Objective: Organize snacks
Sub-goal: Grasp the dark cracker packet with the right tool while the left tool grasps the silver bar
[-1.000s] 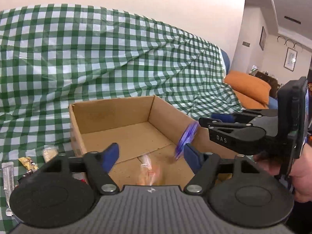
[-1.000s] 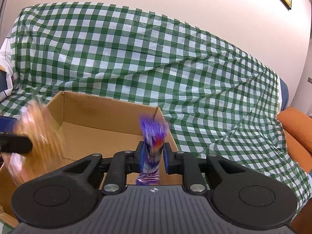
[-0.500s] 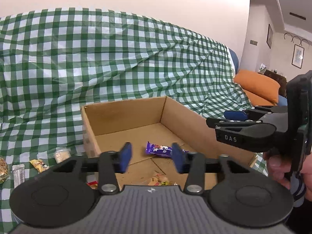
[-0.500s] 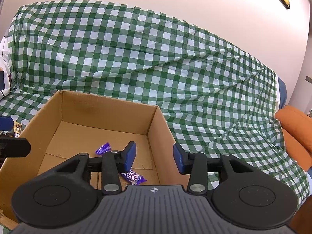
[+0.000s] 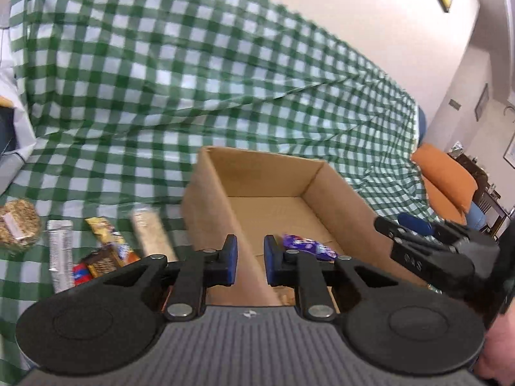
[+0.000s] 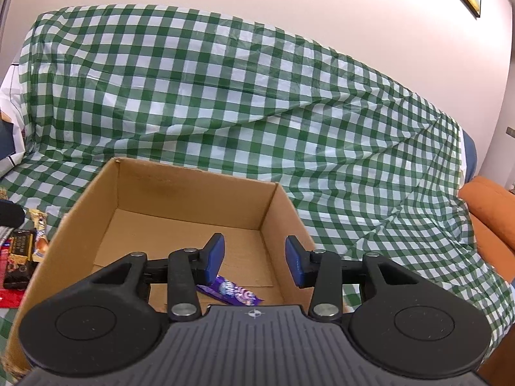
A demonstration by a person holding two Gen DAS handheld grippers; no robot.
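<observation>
Purple bar [image 6: 230,291] sits in my box [image 6: 193,189]; both claws [image 5: 250,260] [image 6: 254,262] gape empty, pile of snacks [image 5: 96,244] left outside.

Left gripper [image 5: 250,260]: black two-finger tool with blue pads, jaws parted by a narrow gap with nothing between them, above the box's near left wall.
Right gripper [image 5: 418,234]: black tool at the right edge, seen side-on over the box's right wall; jaw gap not readable.
Open brown cardboard box [image 5: 206,199]: sits on the green-and-white checked cloth [image 5: 161,80].
Purple snack wrapper [image 5: 309,246]: lies on the box floor, just right of the left gripper's right pad.
Loose snacks, left of the box on the cloth: round oat biscuit pack [image 5: 17,225], silver bar [image 5: 59,249], yellow wrapper [image 5: 103,230], pale blurred bar [image 5: 151,234], dark brown bar [image 5: 101,262].
Orange cushion [image 5: 447,177]: far right.
</observation>
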